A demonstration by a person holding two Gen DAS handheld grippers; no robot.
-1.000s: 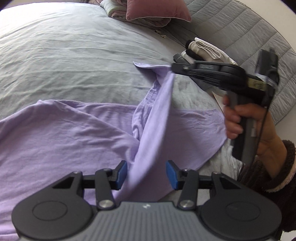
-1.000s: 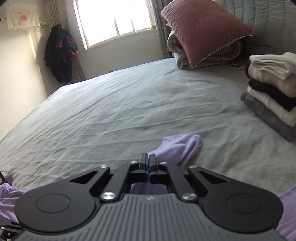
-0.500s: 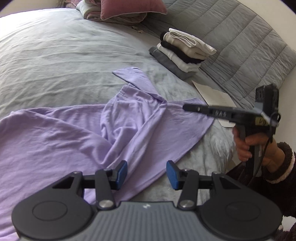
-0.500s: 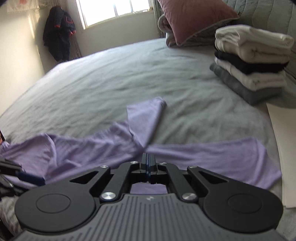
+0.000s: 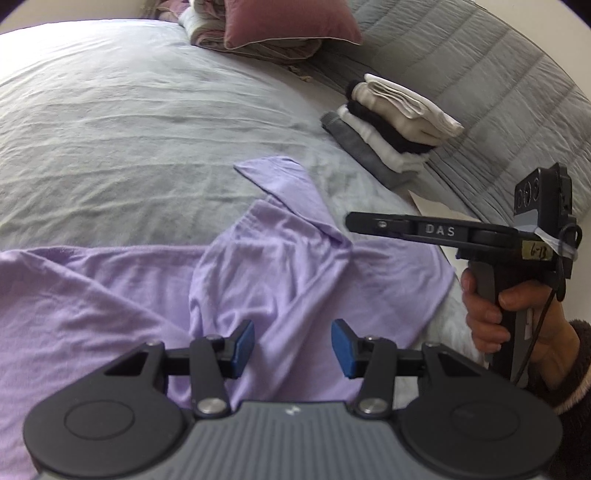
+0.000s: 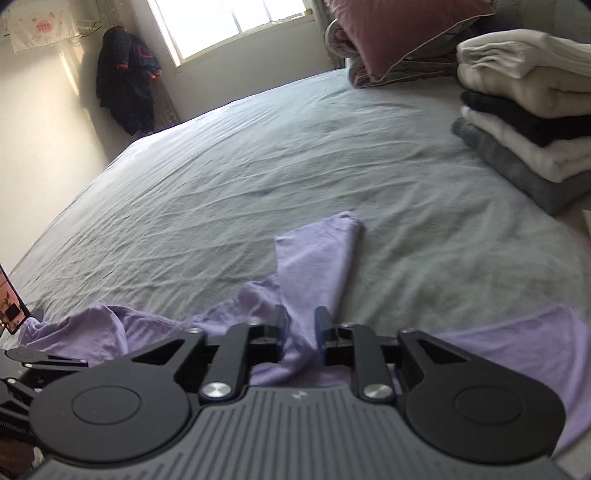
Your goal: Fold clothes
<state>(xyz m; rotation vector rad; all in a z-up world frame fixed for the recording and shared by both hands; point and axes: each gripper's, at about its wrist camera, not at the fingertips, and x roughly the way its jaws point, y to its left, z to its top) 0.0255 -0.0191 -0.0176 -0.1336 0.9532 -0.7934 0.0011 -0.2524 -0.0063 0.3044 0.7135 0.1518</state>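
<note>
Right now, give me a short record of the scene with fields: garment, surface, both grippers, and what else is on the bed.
garment: lilac shirt, spread out and rumpled, one sleeve lying out across the sheet
surface: grey bed sheet
left gripper: open over the shirt, nothing held
right gripper: jaws opening, shirt fabric between them, no longer pinched
also on bed: stack of folded clothes, dusty-pink pillow
</note>
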